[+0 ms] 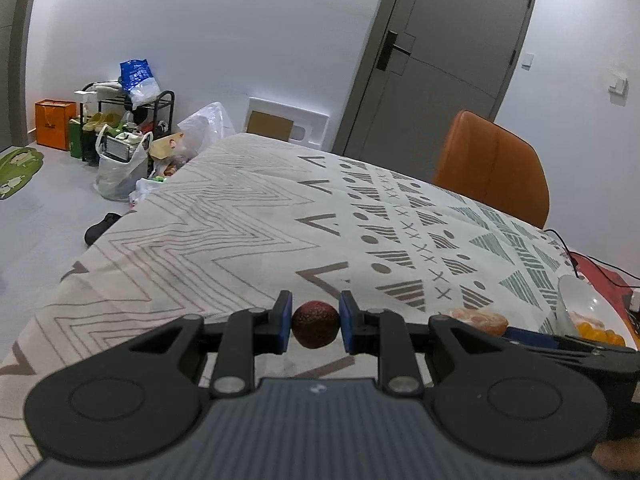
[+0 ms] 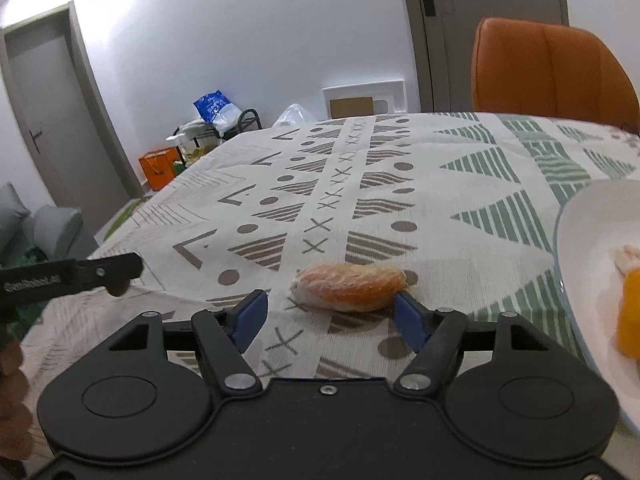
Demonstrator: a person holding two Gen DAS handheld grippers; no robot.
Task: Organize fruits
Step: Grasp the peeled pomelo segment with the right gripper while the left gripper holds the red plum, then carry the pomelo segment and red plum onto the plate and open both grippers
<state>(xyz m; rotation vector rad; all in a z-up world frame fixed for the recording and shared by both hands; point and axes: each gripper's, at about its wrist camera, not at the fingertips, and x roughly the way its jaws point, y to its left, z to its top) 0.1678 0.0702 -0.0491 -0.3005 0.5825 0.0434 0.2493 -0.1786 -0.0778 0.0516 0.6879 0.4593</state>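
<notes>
- On the bench (image 2: 400,152), under its patterned cloth, I am working both tools close together near the white bowl (image 2: 580,264) at the right edge.
- My left gripper (image 1: 315,325) is pinching a small dark red fruit (image 1: 315,324) between its blue fingers (image 1: 285,322), nearly closed, and carrying it clear of the cloth; I judge this tight squeeze is needed because the fruit is small and round.
- My right gripper (image 2: 332,316) is standing roughly half open around the peeled orange piece (image 2: 349,286), which is lying on the cloth just left of the bowl. The right finger looks to be touching its end, the left finger is still apart, so it is not gripped yet.
- I am keeping the fingers low and level with the piece, since soft fruit wants a gentle side grasp.
- The bowl is already holding orange pieces (image 1: 596,330), so I reckon it is the collecting place for both fruits.
</notes>
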